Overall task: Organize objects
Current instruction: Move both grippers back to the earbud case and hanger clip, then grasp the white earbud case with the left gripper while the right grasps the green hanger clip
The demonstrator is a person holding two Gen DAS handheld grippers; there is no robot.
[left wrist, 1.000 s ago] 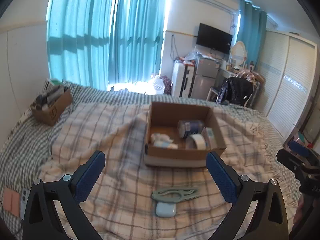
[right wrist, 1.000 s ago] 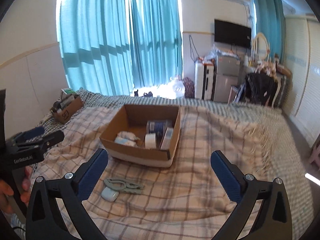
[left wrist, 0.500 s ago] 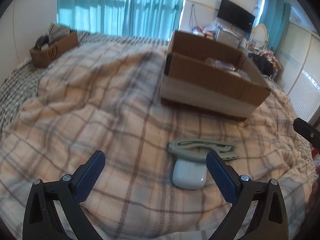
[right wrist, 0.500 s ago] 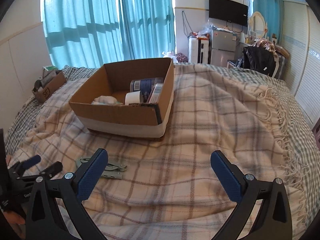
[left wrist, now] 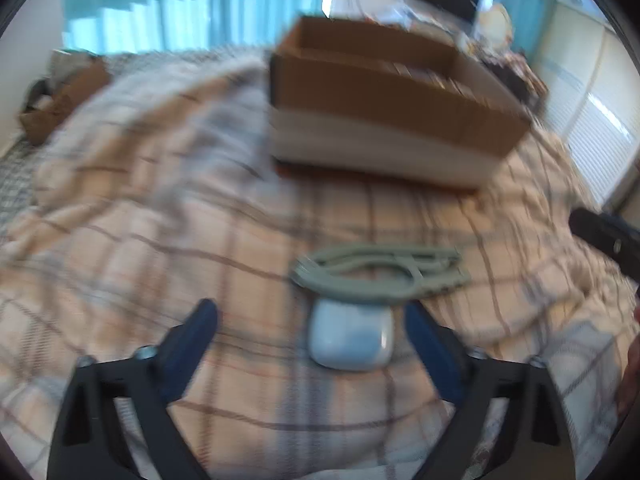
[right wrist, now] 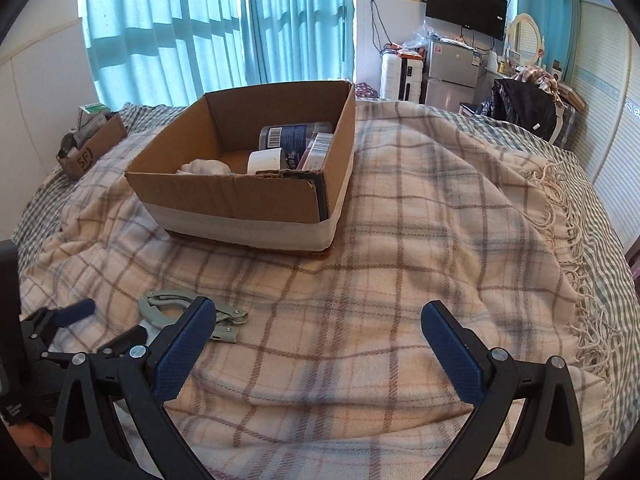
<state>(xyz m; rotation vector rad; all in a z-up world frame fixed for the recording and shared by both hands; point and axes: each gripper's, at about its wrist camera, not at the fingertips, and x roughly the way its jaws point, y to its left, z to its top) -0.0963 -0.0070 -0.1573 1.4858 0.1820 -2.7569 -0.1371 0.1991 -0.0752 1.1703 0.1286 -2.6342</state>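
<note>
A white earbud case [left wrist: 351,334] lies on the plaid blanket between the open fingers of my left gripper [left wrist: 312,340]. A grey-green folding hanger [left wrist: 380,270] lies just beyond it and shows in the right wrist view [right wrist: 168,308]. An open cardboard box [right wrist: 240,196] with a white band holds a dark can [right wrist: 294,138], a white roll [right wrist: 264,162] and white cloth. My right gripper [right wrist: 316,344] is open and empty over the blanket, right of the hanger. The left gripper [right wrist: 86,326] shows at lower left there, down by the hanger.
A small cardboard box [right wrist: 90,148] with odds and ends sits at the bed's far left. The plaid blanket [right wrist: 440,220] covers the bed, with fringe at the right edge. A fridge, TV and wardrobe stand beyond the bed.
My left gripper has dropped low and moved forward until the earbud case sits between its fingers. My right gripper has lowered and moved closer to the box.
</note>
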